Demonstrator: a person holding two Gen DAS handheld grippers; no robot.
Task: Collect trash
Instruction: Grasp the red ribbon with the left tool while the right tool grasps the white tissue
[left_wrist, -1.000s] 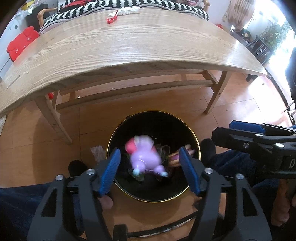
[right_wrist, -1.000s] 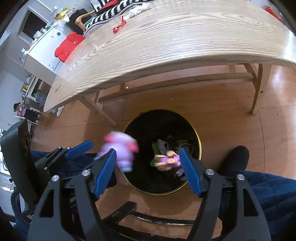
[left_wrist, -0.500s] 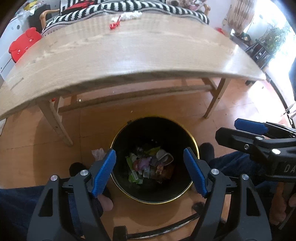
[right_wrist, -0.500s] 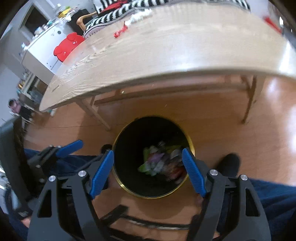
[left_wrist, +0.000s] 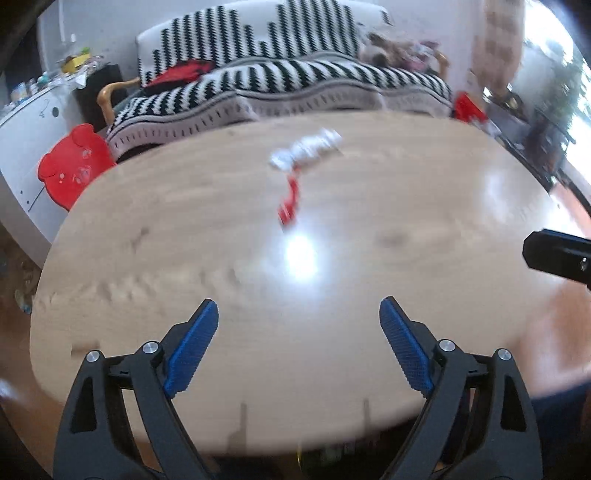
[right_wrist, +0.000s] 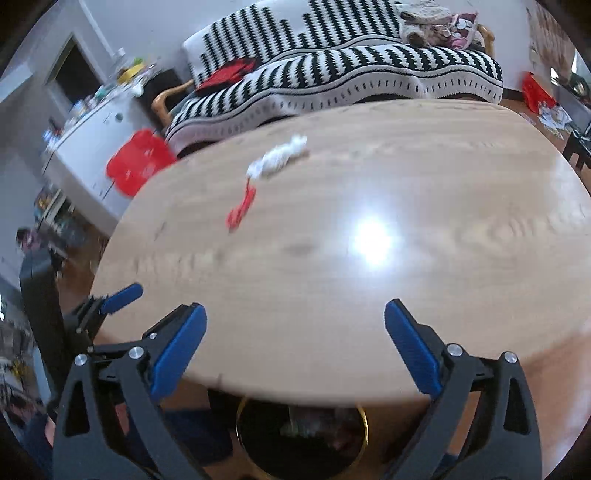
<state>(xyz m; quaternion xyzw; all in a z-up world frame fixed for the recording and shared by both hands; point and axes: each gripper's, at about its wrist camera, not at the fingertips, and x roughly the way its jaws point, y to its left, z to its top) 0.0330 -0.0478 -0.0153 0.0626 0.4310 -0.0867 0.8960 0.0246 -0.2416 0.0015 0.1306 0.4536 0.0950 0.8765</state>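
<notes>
Both of our claws are spread wide and holding nothing: the left claw (left_wrist: 299, 343) low in its frame, the right claw (right_wrist: 295, 345) low in its own. We're hovering at the near edge of the wooden surface (left_wrist: 406, 206), both pointed across it. Ahead and well apart from us lie two scraps, in the upper middle of the left view: a red wrapper (left_wrist: 290, 203) with its long axis running away from us, and just beyond it, about touching, a crumpled white paper (left_wrist: 306, 149) lying crosswise. In the right view they sit upper left, red wrapper (right_wrist: 242, 210) and white paper (right_wrist: 277, 158), so we judge the left claw better lined up. The bin (right_wrist: 301, 439) peeks out under the surface's edge, bottom centre, some rubbish inside it.
</notes>
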